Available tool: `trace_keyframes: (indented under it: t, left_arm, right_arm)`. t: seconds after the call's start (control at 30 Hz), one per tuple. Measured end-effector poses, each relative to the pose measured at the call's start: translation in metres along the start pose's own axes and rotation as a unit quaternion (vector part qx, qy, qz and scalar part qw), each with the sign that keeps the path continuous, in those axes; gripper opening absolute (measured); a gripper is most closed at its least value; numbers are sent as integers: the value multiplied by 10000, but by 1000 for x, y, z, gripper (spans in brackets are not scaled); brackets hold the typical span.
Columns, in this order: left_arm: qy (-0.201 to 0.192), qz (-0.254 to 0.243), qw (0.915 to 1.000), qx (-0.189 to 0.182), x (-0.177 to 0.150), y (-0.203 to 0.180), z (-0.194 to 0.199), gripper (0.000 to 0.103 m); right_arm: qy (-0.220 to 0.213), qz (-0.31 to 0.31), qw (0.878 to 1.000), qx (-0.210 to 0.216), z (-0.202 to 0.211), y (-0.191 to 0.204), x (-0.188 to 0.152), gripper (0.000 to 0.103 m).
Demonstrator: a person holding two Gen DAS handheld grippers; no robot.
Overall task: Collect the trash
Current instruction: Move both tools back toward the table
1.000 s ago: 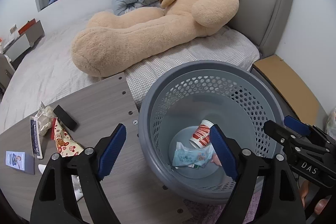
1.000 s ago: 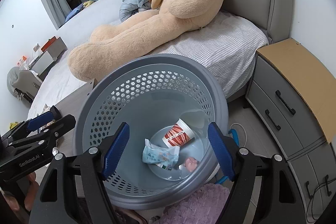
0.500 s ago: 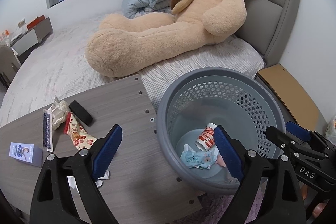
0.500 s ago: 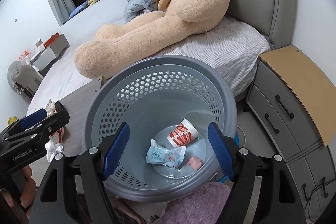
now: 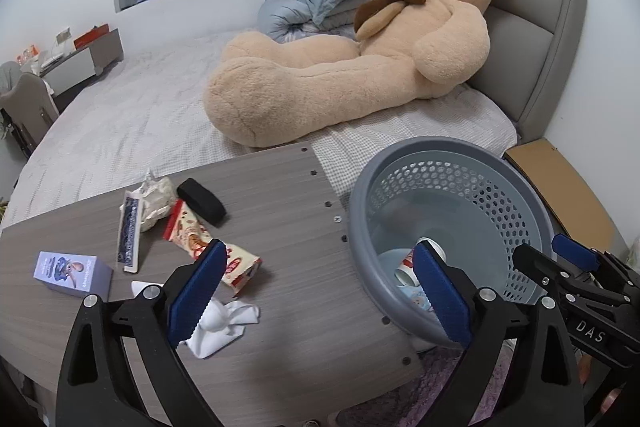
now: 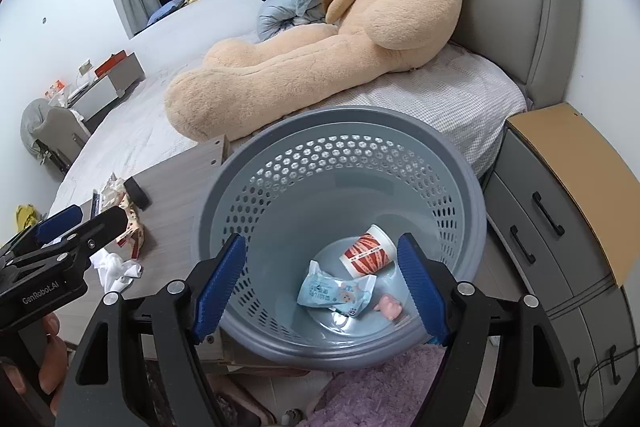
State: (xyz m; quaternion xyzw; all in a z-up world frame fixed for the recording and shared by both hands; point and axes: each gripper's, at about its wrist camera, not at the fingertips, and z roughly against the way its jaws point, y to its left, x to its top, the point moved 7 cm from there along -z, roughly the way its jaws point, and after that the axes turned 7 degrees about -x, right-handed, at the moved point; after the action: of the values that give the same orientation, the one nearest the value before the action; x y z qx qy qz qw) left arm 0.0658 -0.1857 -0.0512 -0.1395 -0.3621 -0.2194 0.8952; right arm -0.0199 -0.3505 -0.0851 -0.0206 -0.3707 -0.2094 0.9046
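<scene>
While both of your grippers hang open and empty, the next pickup looks like one for the left gripper, since the remaining trash lies on the table on its side. The nearest piece is the crumpled white tissue, just under and slightly inside your left jaw, touching nothing else. Just ahead of that same jaw lies the red-and-cream snack wrapper; its long axis runs diagonally, from far-left to near-right across your jaw line, so I judge you would need to turn the wrist to pinch it across its narrow width. Farther ahead and to the left sit a crumpled paper wad, a flat blue sachet beside it, and a black block touching the wrapper's far end. A small lilac box stands well outside the left jaw; whether it counts as trash I cannot tell.

Your right gripper is poised over the grey basket, jaws spread wide and straddling its near rim. Between those jaws, at the basket's bottom, lie a red-and-white paper cup on its side, a light blue packet and a small pink scrap. The basket sits just off the table's right edge, to the right of your left jaws, so the carry should be short.
</scene>
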Motion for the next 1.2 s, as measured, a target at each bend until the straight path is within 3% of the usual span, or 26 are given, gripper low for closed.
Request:
trace_keyframes:
  t: [0.67,1.2]
  left_arm:
    - [-222,545,9974,412,-31,79,40,94]
    - [-114,1197,9871,1059,-73,175,61,95]
  right_arm:
    - [-192,617,9973,357,18,82,-14,75]
    - [8,1165,9892,892,9,164,-37,75]
